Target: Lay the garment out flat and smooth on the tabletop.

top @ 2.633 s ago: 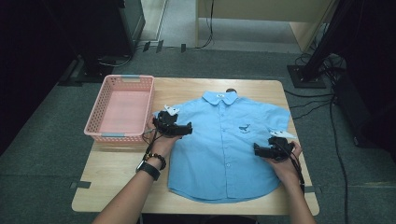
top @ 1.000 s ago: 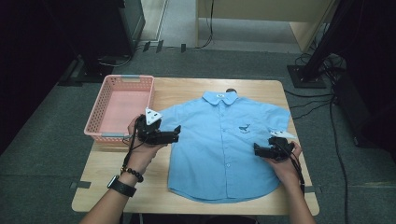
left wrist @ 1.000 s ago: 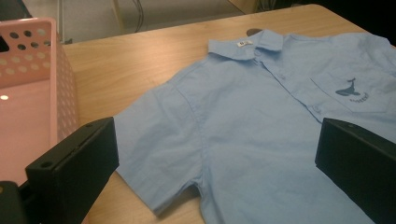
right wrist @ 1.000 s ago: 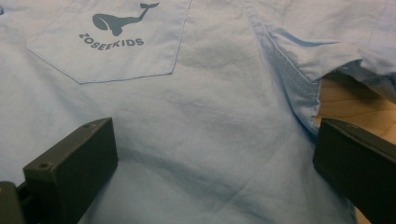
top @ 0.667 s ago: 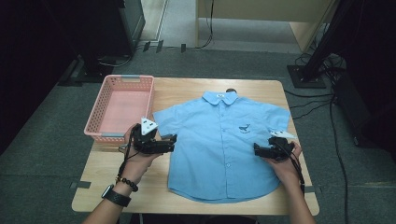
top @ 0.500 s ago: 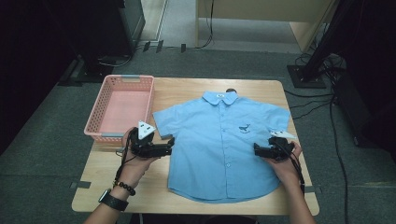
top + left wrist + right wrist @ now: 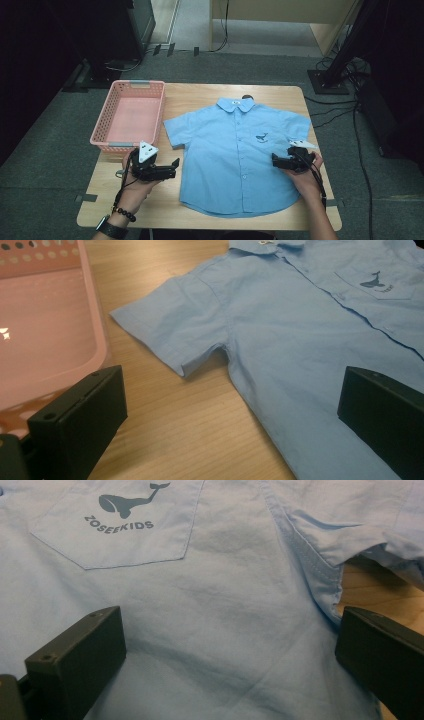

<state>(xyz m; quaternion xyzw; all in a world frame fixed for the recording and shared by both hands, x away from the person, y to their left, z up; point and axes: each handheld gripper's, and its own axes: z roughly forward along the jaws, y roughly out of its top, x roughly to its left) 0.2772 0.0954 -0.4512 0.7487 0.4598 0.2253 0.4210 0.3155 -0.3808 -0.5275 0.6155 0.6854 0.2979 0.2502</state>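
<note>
A light blue short-sleeved child's shirt [image 7: 237, 157] lies flat and face up on the wooden table [image 7: 200, 97], collar at the far side. Its chest pocket [image 7: 125, 525] carries a dark whale print. My left gripper [image 7: 175, 167] is open just off the shirt's left edge, below the left sleeve [image 7: 175, 335], over bare wood. Over the shirt's right side, near the armpit of the right sleeve [image 7: 345, 525], my right gripper [image 7: 274, 161] stands open. Neither gripper holds anything.
A pink plastic basket [image 7: 129, 112] stands at the table's left side, just behind my left hand; its wall [image 7: 95, 315] is close to the left jaw. Cables and a dark stand base [image 7: 327, 80] lie on the floor beyond the table.
My left gripper has drawn back from the shirt's left sleeve, moving left and toward me, to the bare wood beside the shirt. The right gripper has stayed in place.
</note>
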